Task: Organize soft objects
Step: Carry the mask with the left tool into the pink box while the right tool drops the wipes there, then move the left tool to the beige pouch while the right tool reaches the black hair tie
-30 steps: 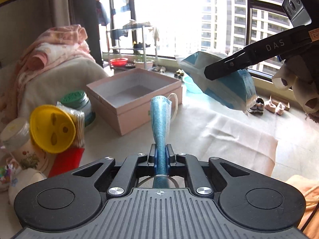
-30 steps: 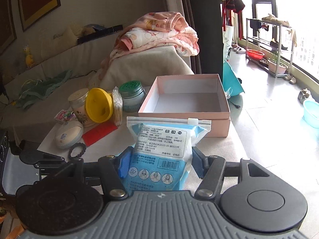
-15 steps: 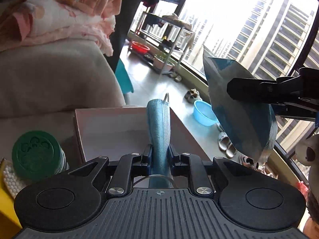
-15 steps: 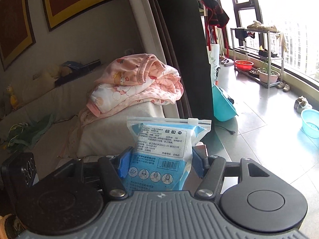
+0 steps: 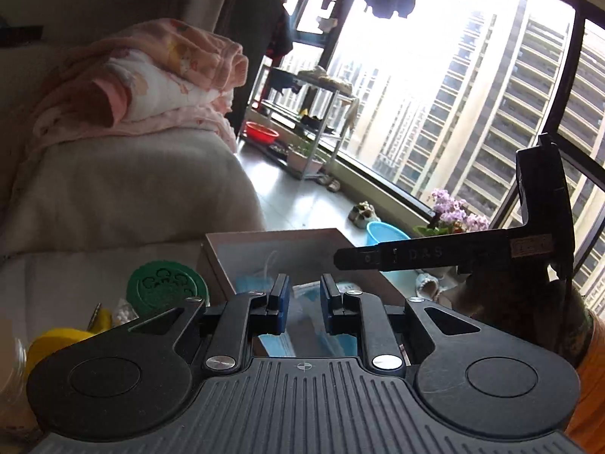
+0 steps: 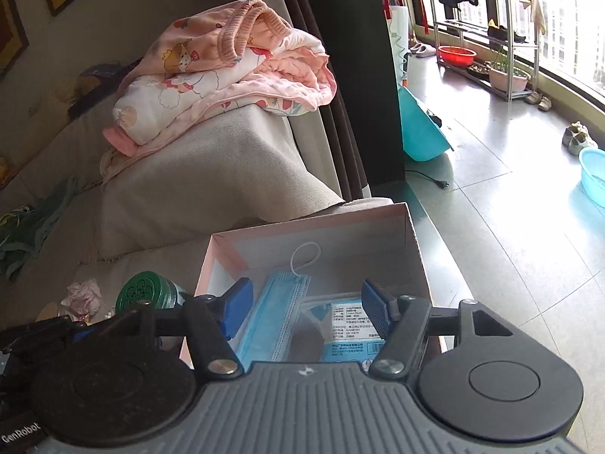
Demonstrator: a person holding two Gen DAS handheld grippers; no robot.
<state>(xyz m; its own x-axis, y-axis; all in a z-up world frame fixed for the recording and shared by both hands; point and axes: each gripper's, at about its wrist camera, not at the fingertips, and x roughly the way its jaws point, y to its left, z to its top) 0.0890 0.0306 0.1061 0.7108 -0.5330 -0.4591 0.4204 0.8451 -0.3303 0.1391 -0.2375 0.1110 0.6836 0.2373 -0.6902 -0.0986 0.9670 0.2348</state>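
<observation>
Since a second ago both items have left the jaws: the blue face mask (image 6: 278, 312) that stood upright in the left gripper (image 5: 304, 302) and the mask pack (image 6: 340, 327) clamped in the right gripper (image 6: 306, 304) now lie inside the pink box (image 6: 414, 249).

Left wrist view: the box (image 5: 217, 255) sits on a pale cloth-covered surface next to a grey-covered sofa arm (image 5: 124, 193) topped with folded pink bedding (image 5: 151, 75). A green-lidded jar (image 5: 166, 283) and a yellow lid (image 5: 62, 338) stand left of the box. Beyond are a tiled floor, a metal rack with a red basin, a blue basin, purple flowers and tall windows facing apartment towers. The left gripper's jaws have just been opening; they now stand slightly apart, nothing pinched, with the blue mask (image 5: 278, 342) seen below the gap. The right gripper's black finger (image 5: 397, 257) reaches in from the right above the box.

Right wrist view: the right gripper hangs over the box with jaws well apart and nothing between the pads. The mask lies flat along the left part of the box floor, its long axis running from near to far, a white ear loop (image 6: 306, 255) curling off the far end. It is pale blue and pleated. The pack lies flat just to its right, a clear-and-blue pouch with its printed label face up.
</observation>
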